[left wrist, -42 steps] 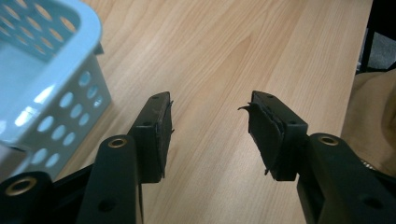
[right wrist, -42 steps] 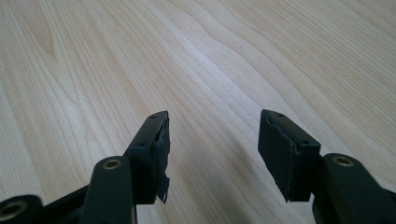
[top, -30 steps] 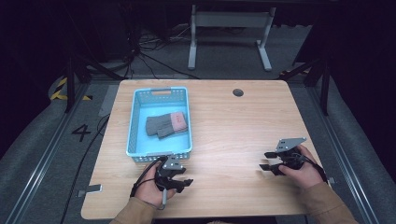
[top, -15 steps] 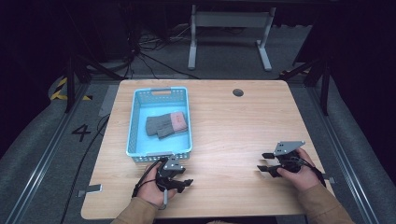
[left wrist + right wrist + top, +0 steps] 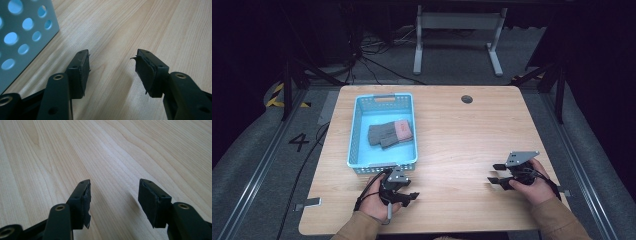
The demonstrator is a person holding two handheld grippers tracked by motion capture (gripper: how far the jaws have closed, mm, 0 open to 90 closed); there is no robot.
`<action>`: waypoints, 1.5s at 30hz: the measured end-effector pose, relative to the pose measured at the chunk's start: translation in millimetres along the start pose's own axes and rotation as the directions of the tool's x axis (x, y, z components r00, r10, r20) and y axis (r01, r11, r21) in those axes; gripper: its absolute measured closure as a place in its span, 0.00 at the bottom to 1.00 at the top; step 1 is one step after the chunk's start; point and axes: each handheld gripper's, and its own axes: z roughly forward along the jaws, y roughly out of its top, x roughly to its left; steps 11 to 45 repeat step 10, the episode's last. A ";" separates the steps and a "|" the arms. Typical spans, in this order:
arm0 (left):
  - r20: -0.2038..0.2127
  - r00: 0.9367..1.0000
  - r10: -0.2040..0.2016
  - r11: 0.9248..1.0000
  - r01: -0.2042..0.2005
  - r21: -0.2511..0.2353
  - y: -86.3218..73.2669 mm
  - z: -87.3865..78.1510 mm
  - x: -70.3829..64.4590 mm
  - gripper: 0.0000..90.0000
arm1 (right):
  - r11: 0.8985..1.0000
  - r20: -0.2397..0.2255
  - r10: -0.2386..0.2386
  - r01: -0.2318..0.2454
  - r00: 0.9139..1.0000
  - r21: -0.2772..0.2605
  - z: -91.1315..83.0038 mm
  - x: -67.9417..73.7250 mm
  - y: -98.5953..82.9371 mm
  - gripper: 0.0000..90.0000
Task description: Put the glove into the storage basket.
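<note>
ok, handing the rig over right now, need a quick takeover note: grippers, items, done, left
Left gripper: open, empty, low over the table just in front of the blue basket.
Right gripper: open, empty, over bare wood at the near right.
Items: folded grey socks with a pink cuff lie inside the basket.
Done: nothing gripped, socks untouched.
Left: probably reach into the basket for the socks; the left gripper is nearest.

Lab-like recording space, lone wooden table (image 5: 452, 130), dark surroundings, loose floor cables (image 5: 377, 62), hazard tape (image 5: 277, 95), floor rails (image 5: 259, 165)
</note>
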 end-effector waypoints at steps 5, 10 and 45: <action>0.000 1.000 0.002 1.000 -0.002 0.000 0.2 -0.8 0.2 0.51 | 1.000 -0.001 0.005 -0.005 1.000 0.002 -0.2 0.1 0.0 0.50; 0.003 1.000 0.001 1.000 -0.001 -0.008 1.3 -0.6 0.1 0.51 | 1.000 -0.001 0.017 -0.017 1.000 0.002 -1.0 0.6 -0.5 0.50; 0.003 1.000 0.001 1.000 -0.001 -0.008 1.3 -0.6 0.1 0.51 | 1.000 -0.001 0.017 -0.017 1.000 0.002 -1.0 0.6 -0.5 0.50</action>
